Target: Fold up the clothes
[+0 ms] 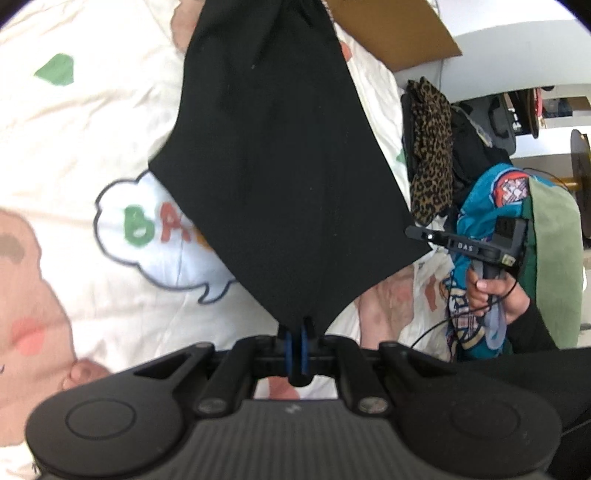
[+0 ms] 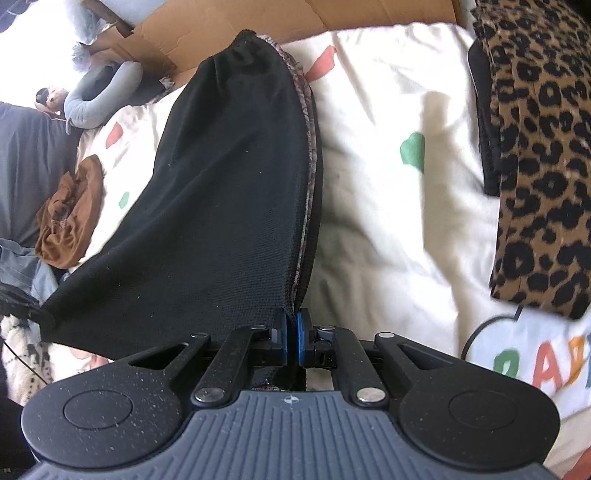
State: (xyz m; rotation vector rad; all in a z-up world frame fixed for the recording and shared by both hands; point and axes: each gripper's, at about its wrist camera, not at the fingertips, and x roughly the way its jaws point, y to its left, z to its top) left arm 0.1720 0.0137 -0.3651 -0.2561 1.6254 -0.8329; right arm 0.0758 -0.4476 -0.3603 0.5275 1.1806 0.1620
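Left wrist view shows the black garment (image 1: 273,155) hanging down the middle of the frame, a corner pinched between the blue pads of the left gripper (image 1: 295,334) at the lower centre. The right gripper (image 1: 419,232) shows at the right of that view, in a hand (image 1: 491,295), its tip meeting the cloth's far corner. In the right wrist view the same black garment (image 2: 221,184) runs from the lower centre up to the upper middle, and the right gripper (image 2: 293,332) has its pads pressed together on an edge where a patterned inner layer or lining shows. Both sets of fingers are closed on fabric, so the piece is lifted off the bed between the two tools.

The cloth looks like a soft, light knit: it drapes and sags freely, will not hold a crease by itself, and is not fragile. A thin edge could slip from the pads, so I judge the corners and the hemmed or doubled edges the best holds, as they are now.

Below lies a cream bedspread (image 1: 92,122) printed with cartoon shapes and coloured letters, a soft, wrinkled surface. A leopard-print garment (image 2: 543,147) lies at the right of the right wrist view, a brown bundled cloth (image 2: 68,214) at the left, and brown cardboard (image 2: 258,22) along the top. A teal patterned garment (image 1: 480,206) sits at the right of the left wrist view.
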